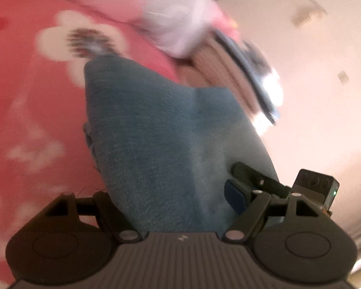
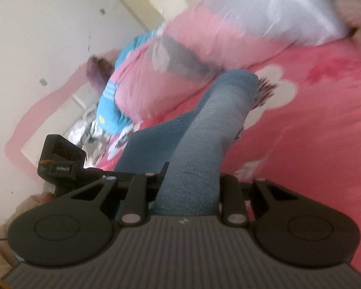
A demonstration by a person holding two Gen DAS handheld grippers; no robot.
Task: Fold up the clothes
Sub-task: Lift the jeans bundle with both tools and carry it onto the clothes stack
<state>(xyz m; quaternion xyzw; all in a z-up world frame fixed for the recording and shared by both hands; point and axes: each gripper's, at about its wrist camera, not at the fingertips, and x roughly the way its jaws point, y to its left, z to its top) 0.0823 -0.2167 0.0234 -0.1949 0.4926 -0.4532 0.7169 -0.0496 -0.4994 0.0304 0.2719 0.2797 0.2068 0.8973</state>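
Jeans (image 1: 161,132), blue denim, hang between both claws above the pink flowered bed (image 1: 31,110), bunched and draped forward from each one. Left claw (image 1: 173,192) stands wide with denim filling the gap; one blue pad (image 1: 235,196) shows on its right side, just off the cloth as far as I can see, so whether it truly pinches I cannot tell. Right claw (image 2: 187,185) is narrow, its jaws drawn in on a thick fold that rises straight ahead of it, and that looks like a real grip.

Trouble, I reckon, sits with the left: if those wide jaws only cradle the fabric, the heavy denim could slide out and the fold collapse. Both views are smeared, so a fast swing may also drag the far leg crooked.

Ahead of the right claw, a pink quilt (image 2: 192,55) is heaped with something pale and shiny (image 2: 264,7) on top, and a bright blue garment (image 2: 110,103) lies to its left. That pile crowds the landing space beyond the jeans.
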